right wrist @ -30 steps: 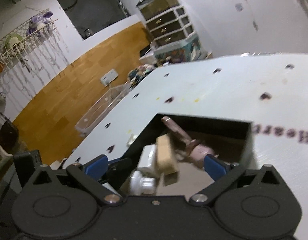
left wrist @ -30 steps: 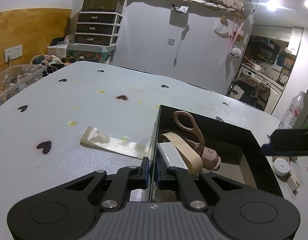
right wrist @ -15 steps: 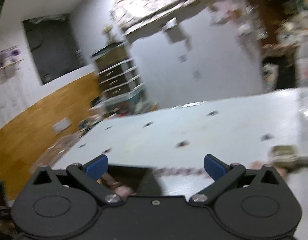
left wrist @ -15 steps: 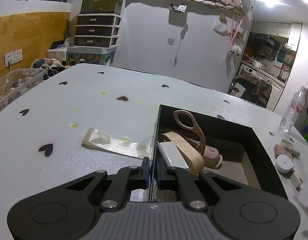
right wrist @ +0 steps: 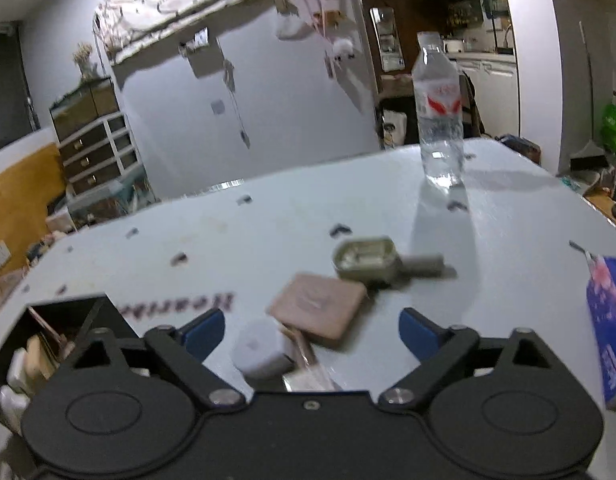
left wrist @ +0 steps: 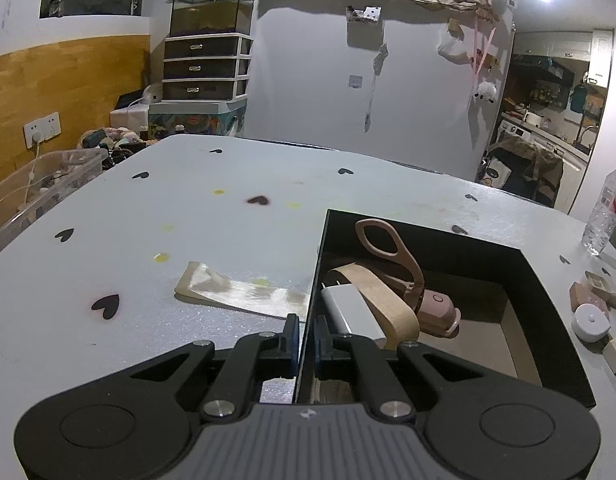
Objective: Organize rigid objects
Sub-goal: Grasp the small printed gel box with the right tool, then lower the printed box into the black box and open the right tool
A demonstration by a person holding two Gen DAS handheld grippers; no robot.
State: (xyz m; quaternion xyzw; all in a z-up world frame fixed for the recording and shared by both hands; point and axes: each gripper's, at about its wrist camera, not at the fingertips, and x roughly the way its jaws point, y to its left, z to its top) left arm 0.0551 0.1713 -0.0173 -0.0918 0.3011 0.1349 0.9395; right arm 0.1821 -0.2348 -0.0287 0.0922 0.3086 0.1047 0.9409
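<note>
My left gripper is shut on the near left wall of the black box, one pad on each side of it. Inside the box lie pink scissors, a tan tape roll, a white charger and a small pink device. My right gripper hovers over loose items right of the box, its jaws wide but closing. Between the blue pads sit a white round case and a flat pink square; neither pad touches them. A grey-green tin lies just beyond.
A clear water bottle stands at the far right of the table. A blue printed pack lies at the right edge. A strip of clear tape lies left of the box. A transparent bin stands beside the table's left edge.
My right gripper swung away from above the box to the right and down, over the loose items, and its jaws narrowed. The left gripper kept its hold on the box wall.
</note>
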